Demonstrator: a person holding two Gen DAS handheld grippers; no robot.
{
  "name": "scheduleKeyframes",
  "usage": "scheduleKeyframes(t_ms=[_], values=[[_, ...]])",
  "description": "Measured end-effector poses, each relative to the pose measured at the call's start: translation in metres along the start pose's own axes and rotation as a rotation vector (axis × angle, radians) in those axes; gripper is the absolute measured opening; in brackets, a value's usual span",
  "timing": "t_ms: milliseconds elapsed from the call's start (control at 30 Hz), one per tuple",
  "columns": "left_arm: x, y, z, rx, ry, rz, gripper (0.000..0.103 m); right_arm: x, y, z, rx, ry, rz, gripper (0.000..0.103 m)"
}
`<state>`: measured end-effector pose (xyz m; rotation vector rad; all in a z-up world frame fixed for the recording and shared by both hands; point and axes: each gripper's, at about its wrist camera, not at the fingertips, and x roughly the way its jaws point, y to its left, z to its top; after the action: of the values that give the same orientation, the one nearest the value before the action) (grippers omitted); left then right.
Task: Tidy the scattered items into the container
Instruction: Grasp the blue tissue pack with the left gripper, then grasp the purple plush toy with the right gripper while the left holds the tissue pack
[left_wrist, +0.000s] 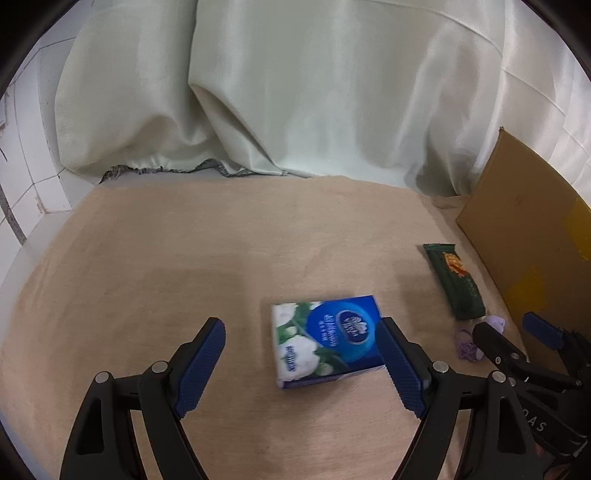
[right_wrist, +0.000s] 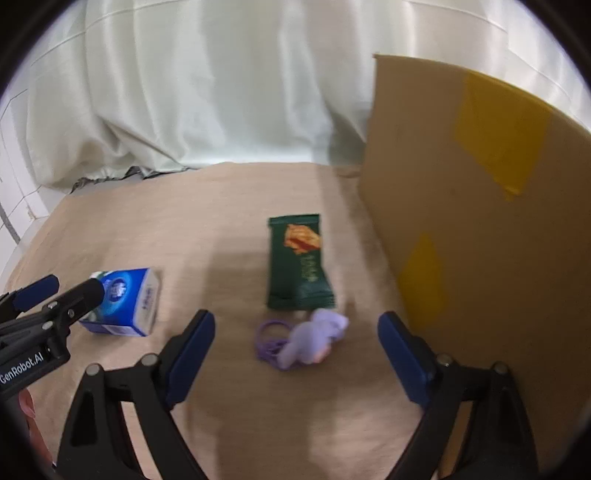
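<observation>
Nearest the left lens, left gripper (left_wrist: 303, 334) with jaws spread wide and nothing between the pads; blue tissue pack (left_wrist: 327, 341) flat on the tan cloth of the bench (left_wrist: 166, 277) just ahead, offset toward the right-hand finger, which overlaps its right edge in this view; whether touching or hovering above, cannot tell; pack's long axis roughly fore-and-aft along the gripper's line, slightly skewed, so the short width faces the pads.

Nearest the right lens, right gripper (right_wrist: 295, 325), likewise spread wide and empty; purple hair tie with a small plush charm (right_wrist: 306, 341) lying between the fingertips and a touch ahead, close to centred, elastic loop on the left side and charm on the right; long axis running slantwise across the opening; green snack packet (right_wrist: 299, 262) just beyond, its near end almost touching the charm, long axis pointing away from the gripper.

Cardboard box (right_wrist: 480, 221), presumably the container, standing upright at the right, just beside the right gripper's right-hand finger and well apart from the tissue pack.

Judged from this: hair tie better placed for the right gripper, already framed; tissue pack for the left, needing a small shift rightward to centre; box nearer the right hand; nothing visibly in the box yet, interior hidden.
</observation>
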<state>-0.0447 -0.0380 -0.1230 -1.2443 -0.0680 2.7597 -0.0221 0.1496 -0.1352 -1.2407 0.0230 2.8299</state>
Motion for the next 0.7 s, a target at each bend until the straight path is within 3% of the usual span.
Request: scheduleKeyframes(t_ms=[100, 233, 300, 367, 500, 700], values=[[0.004, -0.012, 0.001, 0.028, 0.006, 0.024, 0.084, 0.004, 0.0, -0.003, -0.026, 0.011, -0.001, 0.082], [0.01, -0.019, 0.0, 0.049, 0.009, 0.064, 0.084, 0.017, -0.011, -0.007, 0.043, 0.063, 0.042, 0.073], [0.014, -0.02, -0.001, 0.032, 0.032, 0.046, 0.084, 0.022, -0.014, -0.008, 0.05, 0.07, 0.033, 0.052], [0.017, -0.022, -0.003, 0.041, 0.027, 0.05, 0.084, 0.024, -0.016, -0.008, 0.065, 0.079, 0.054, 0.044], [0.041, -0.028, -0.008, 0.047, 0.131, 0.072, 0.084, 0.025, -0.01, -0.008, 0.037, 0.086, 0.045, 0.042], [0.045, -0.024, -0.009, 0.005, 0.125, 0.073, 0.084, 0.028, -0.014, -0.005, 0.06, 0.091, 0.065, 0.042]])
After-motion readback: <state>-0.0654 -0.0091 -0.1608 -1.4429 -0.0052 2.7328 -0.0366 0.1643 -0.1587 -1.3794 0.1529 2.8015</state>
